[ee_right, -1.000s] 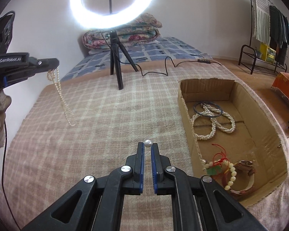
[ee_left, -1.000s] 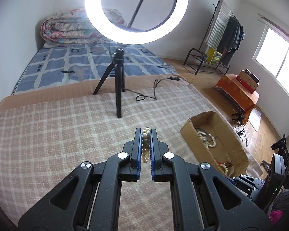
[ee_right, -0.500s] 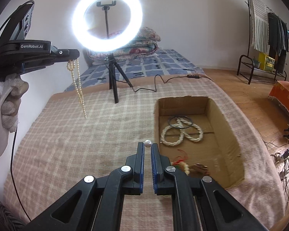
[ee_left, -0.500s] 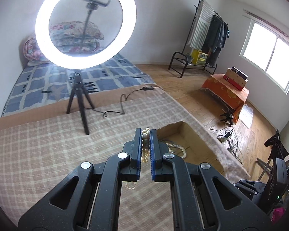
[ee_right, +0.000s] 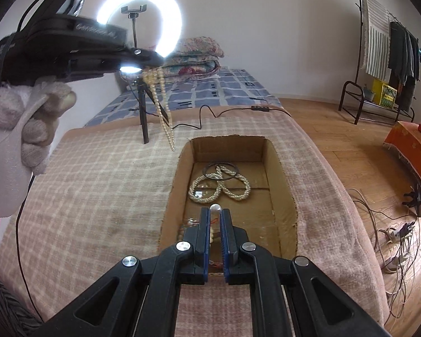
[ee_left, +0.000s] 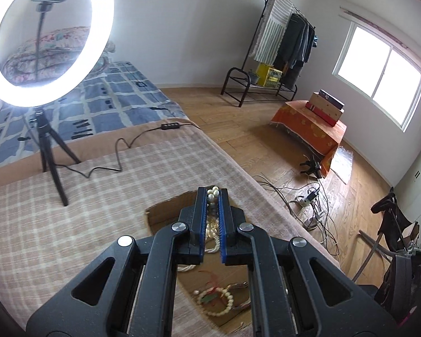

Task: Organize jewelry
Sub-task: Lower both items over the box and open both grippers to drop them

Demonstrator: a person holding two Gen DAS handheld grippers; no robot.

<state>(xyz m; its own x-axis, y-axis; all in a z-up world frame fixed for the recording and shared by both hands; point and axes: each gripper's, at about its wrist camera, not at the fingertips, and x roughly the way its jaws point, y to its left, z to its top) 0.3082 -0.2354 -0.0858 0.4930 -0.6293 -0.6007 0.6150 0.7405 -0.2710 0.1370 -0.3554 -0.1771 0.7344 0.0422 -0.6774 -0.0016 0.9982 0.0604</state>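
My left gripper (ee_left: 212, 192) is shut on a long pearl necklace (ee_left: 212, 196). In the right wrist view the necklace (ee_right: 162, 109) hangs from the left gripper (ee_right: 146, 64) above the bed, just left of the far end of the open cardboard box (ee_right: 283, 168). My right gripper (ee_right: 215, 210) is shut on a single pearl piece (ee_right: 215, 209) over the near part of the box. The box holds a coiled pearl necklace (ee_right: 220, 189), dark bangles (ee_right: 220, 170) and a bead bracelet (ee_left: 216, 304).
A lit ring light on a tripod (ee_right: 143, 112) stands on the checked blanket (ee_right: 98, 196) behind the box, its cable (ee_right: 210, 115) trailing right. The bed edge (ee_right: 336, 182) drops to a wooden floor with cables (ee_right: 393, 238). A clothes rack (ee_left: 280, 56) stands by the wall.
The left gripper has swung right with the hanging necklace, from over the blanket toward the box. The right gripper has moved forward over the box with its pearl piece.
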